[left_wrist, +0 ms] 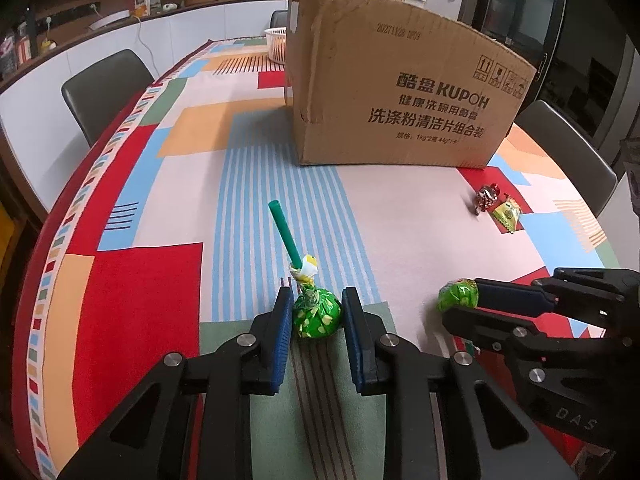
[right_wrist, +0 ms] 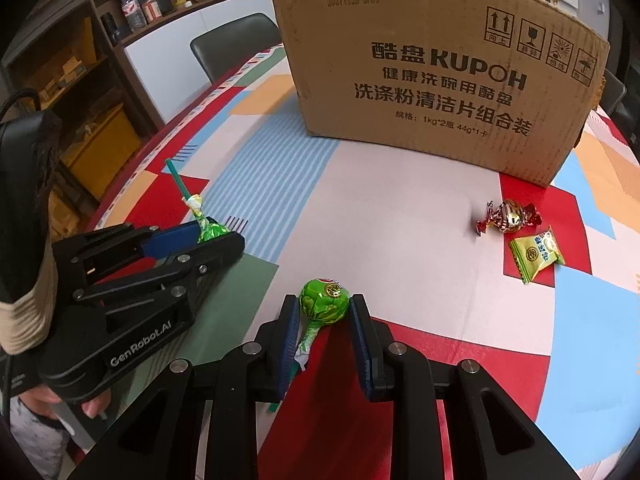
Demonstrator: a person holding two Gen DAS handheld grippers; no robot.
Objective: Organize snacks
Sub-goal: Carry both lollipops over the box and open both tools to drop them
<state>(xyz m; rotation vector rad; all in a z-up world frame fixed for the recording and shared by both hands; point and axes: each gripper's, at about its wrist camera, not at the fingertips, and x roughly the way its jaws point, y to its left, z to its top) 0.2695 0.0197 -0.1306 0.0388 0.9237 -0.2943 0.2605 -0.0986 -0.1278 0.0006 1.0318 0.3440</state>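
A green-wrapped lollipop (left_wrist: 317, 317) with a green stick pointing away lies between the fingers of my left gripper (left_wrist: 316, 312); small gaps show on both sides, so the jaws are open around it. It also shows in the right wrist view (right_wrist: 210, 232). A second green lollipop (right_wrist: 325, 301) sits between the fingers of my right gripper (right_wrist: 325, 312), which close on its head; it also shows in the left wrist view (left_wrist: 458, 294). A red foil candy (right_wrist: 508, 216) and a yellow-green candy packet (right_wrist: 536, 254) lie to the right. A cardboard box (right_wrist: 440, 60) stands behind.
The table wears a colourful patchwork cloth (left_wrist: 180, 184). A white basket (left_wrist: 276, 46) stands behind the box at the far end. Dark chairs (left_wrist: 104, 88) stand along the left and right sides. Shelves and a counter line the left wall.
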